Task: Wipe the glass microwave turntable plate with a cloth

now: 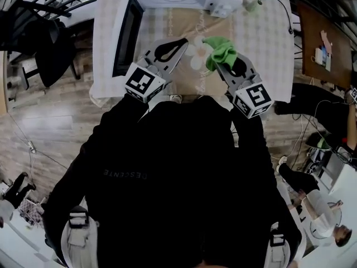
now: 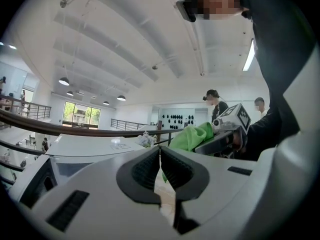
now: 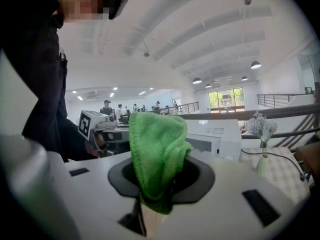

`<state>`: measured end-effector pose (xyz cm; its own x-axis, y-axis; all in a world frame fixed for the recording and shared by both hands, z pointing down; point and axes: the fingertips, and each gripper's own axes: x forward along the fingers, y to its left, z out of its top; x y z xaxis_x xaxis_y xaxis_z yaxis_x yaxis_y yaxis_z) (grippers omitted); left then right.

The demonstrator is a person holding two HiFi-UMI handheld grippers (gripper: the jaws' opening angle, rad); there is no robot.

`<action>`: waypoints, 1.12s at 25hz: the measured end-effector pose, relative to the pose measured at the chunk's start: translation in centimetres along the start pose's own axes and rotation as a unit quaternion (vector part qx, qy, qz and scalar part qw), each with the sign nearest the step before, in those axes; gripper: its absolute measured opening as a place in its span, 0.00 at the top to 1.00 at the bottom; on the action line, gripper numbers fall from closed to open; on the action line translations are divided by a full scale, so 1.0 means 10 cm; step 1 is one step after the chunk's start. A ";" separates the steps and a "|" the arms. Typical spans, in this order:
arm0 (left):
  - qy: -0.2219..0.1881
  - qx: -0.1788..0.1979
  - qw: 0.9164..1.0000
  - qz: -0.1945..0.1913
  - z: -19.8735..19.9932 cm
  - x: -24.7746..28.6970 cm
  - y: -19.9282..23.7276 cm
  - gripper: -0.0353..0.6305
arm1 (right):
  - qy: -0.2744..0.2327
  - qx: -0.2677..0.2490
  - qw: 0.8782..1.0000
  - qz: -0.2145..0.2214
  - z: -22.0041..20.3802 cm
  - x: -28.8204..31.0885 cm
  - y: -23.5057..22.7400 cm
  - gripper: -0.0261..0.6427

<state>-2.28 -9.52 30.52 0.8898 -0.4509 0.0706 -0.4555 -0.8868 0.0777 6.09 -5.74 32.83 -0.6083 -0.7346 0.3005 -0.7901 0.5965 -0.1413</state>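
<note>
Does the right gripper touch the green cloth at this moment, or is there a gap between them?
Touching. In the right gripper view, the jaws of the right gripper are shut on the green cloth, which stands up out of them.

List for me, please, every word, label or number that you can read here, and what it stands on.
"DESCENTE": printed on the person's black top; it reads upside down in the head view.
Label on top of the microwave: too small to read.
Marker cubes: black-and-white square patterns only, no words.
Nothing else legible.
</note>
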 end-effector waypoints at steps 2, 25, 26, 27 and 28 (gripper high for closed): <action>0.005 -0.003 1.000 0.016 -0.07 -0.01 0.07 0.91 | 0.014 -0.003 1.000 0.009 -0.05 0.09 -0.07 0.78; 0.029 -0.024 0.984 0.173 -0.99 -0.13 0.59 0.91 | 0.200 -0.128 0.966 0.106 -1.25 1.46 -0.41 0.78; 0.033 -0.025 0.983 0.176 -1.07 -0.13 0.62 0.91 | 0.208 -0.133 0.963 0.108 -1.32 1.52 -0.42 0.78; 0.038 -0.027 0.983 0.180 -1.15 -0.13 0.65 0.91 | 0.216 -0.140 0.960 0.108 -1.39 1.58 -0.43 0.78; 0.042 -0.030 0.982 0.184 -1.23 -0.14 0.68 0.91 | 0.224 -0.147 0.957 0.109 -1.45 1.63 -0.44 0.78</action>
<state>-6.94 -13.73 43.16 0.6609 -0.7271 0.1856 -0.7483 -0.6574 0.0891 0.71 -15.62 52.07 -0.6101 -0.4098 0.6781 -0.5532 0.8330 0.0057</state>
